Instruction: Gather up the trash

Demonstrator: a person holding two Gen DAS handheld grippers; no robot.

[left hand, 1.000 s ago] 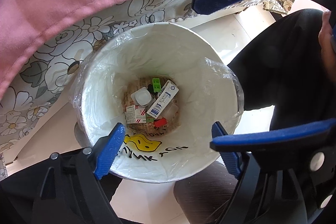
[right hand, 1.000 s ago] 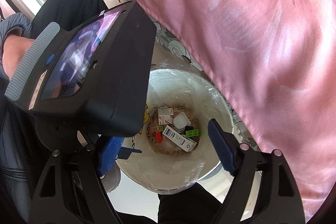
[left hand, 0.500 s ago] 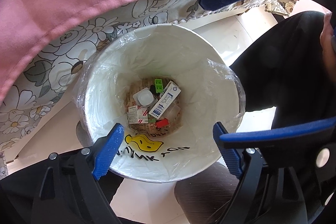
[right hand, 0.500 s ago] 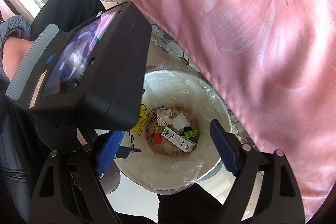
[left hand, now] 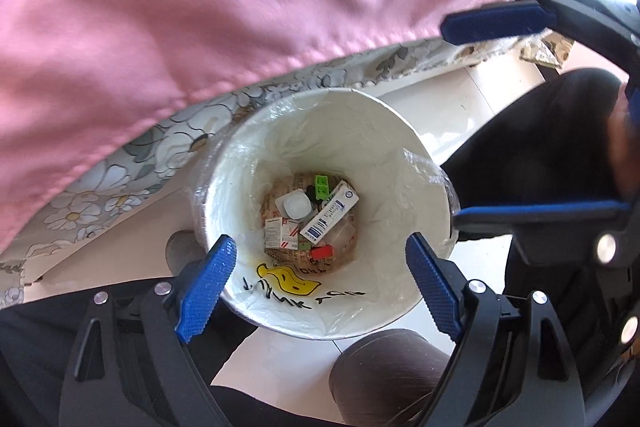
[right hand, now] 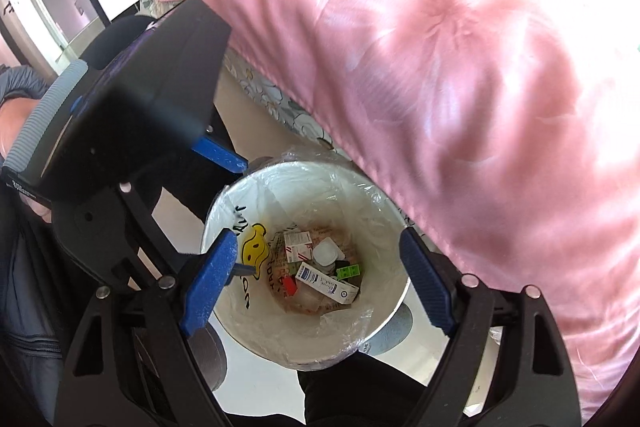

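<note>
Pink bedcover (left hand: 224,11) overhangs bin (left hand: 400,291); both grippers empty.

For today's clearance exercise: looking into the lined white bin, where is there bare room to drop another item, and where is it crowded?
Bare liner runs all round the white plastic-lined bin's walls. The bottom is crowded: long white-and-blue carton, green block, white round lid, red-and-white box, small red piece.

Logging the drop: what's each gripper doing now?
Left gripper: open, holding nothing, above the trash bin.
Right gripper: open, holding nothing.
</note>
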